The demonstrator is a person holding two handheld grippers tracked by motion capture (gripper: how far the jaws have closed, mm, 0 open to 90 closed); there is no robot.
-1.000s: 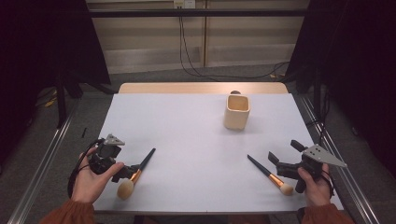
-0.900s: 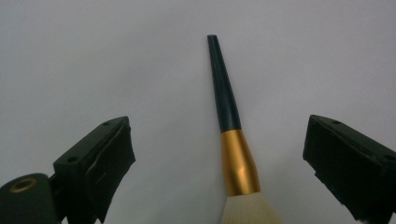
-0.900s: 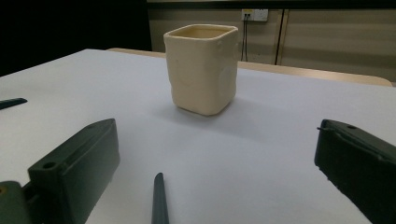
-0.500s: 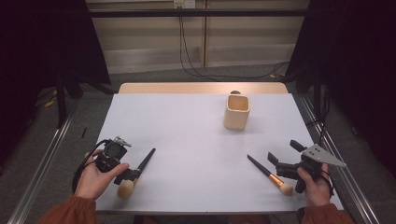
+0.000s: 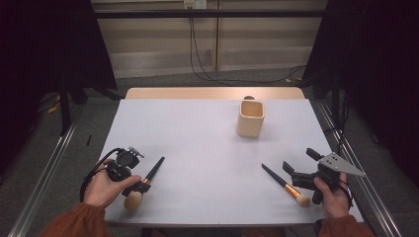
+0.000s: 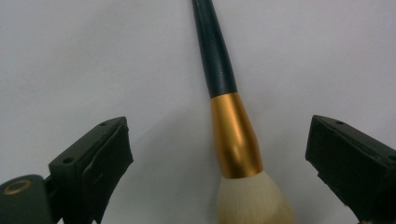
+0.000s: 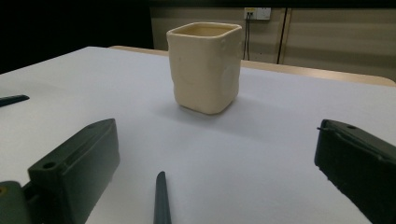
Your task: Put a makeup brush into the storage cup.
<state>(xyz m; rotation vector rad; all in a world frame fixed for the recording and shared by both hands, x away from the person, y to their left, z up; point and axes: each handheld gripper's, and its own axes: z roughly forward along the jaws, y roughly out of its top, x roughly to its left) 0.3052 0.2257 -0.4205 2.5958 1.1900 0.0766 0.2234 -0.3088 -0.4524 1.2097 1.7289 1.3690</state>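
A large powder brush [image 5: 146,178], with black handle, gold ferrule and pale bristles, lies near the table's front left. My left gripper [image 5: 136,185] hangs right over it, open. In the left gripper view the brush [image 6: 233,140] lies between the spread jaws of that gripper [image 6: 217,123], untouched. A smaller brush [image 5: 284,184] lies at the front right, just left of my open right gripper [image 5: 298,159]. In the right gripper view, that gripper [image 7: 218,125] faces a cream square cup [image 7: 205,65], with the small brush's handle tip [image 7: 161,200] low between the jaws. The cup [image 5: 251,118] stands right of centre.
A white sheet [image 5: 197,143] covers the table, with a wooden strip [image 5: 212,93] along its far edge. Metal rails [image 5: 39,182] run along both sides. The large brush's handle tip [image 7: 11,99] shows at the left edge of the right gripper view.
My left gripper has moved right and down onto the large brush, now straddling its ferrule. The right gripper and both brushes have stayed put.
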